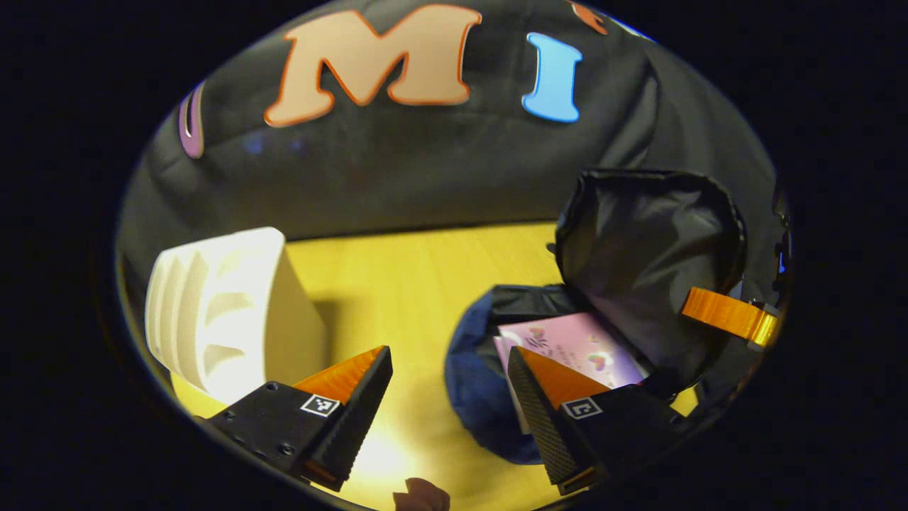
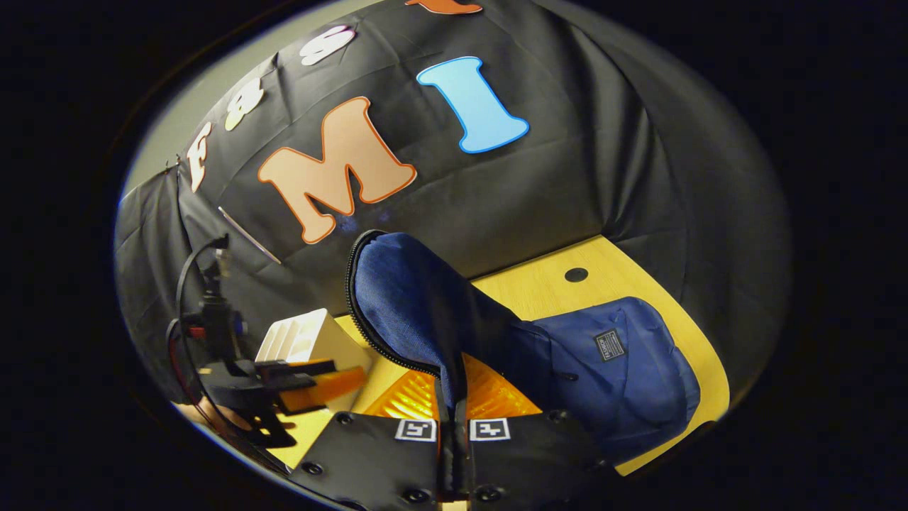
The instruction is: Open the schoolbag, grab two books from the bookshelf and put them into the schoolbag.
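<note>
Inside the open schoolbag [image 1: 638, 248] lies a pink book [image 1: 574, 348]; left hand-held gripper [image 1: 448, 376] wide

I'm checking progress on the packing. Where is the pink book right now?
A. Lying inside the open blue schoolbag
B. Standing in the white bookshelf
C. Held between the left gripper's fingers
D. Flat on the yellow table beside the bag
A: the pink book lies inside the open blue fabric schoolbag, under its raised flap; the left gripper is open and empty.
</note>
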### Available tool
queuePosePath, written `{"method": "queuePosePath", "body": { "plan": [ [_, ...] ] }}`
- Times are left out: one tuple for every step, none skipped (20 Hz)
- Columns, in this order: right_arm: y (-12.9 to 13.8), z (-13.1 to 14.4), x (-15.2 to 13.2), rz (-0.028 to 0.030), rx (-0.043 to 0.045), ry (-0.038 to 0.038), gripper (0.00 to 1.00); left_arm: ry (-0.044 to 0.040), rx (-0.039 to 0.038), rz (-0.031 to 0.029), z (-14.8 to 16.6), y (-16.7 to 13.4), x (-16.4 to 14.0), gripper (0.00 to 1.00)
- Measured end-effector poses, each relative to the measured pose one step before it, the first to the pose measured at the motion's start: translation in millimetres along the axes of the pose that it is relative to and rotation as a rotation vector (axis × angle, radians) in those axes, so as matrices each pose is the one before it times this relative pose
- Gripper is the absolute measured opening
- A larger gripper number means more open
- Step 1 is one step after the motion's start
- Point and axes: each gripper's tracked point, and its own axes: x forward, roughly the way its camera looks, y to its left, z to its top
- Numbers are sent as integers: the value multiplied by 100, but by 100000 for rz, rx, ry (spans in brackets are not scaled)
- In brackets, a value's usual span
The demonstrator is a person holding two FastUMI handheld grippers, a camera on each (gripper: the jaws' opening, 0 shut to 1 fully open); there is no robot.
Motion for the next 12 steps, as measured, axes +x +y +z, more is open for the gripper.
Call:
{"method": "queuePosePath", "body": {
  "plan": [
    [-15,-169,55,-631,-1191,28,4,-4371,1901,3295,372,-178,-484,97],
    [83,-150,-76,-639,-1360,6,4,-4872,1900,3987,570,-72,-317,97],
    [79,-109,-37,-885,-1276,-264,5,-3815,1193,3827,-446,-67,133,97],
    [152,-112,86,-801,-1555,158,4,-3262,686,2872,-72,-356,116,96],
    [311,-282,33,37,-1052,20,6,-2492,559,2003,-855,-50,390,96],
    [520,-235,-163,709,-284,360,7,-1523,-43,2234,-577,24,-34,96],
    [367,55,-173,496,156,5,26,-1413,246,1311,-362,237,-104,95],
    [1007,-587,-180,2414,306,347,44,-1348,295,1345,-169,26,115,94],
    [768,98,-9,1152,-195,99,63,-2082,632,725,507,447,-26,94],
    [212,-328,-207,-916,-1377,108,81,-682,1144,758,-88,-10,143,95],
    [279,-458,-226,-374,-1719,-85,100,-617,272,174,55,28,210,94],
    [551,-377,15,-522,-1478,243,100,450,-335,426,-333,131,187,94]
  ]
}}
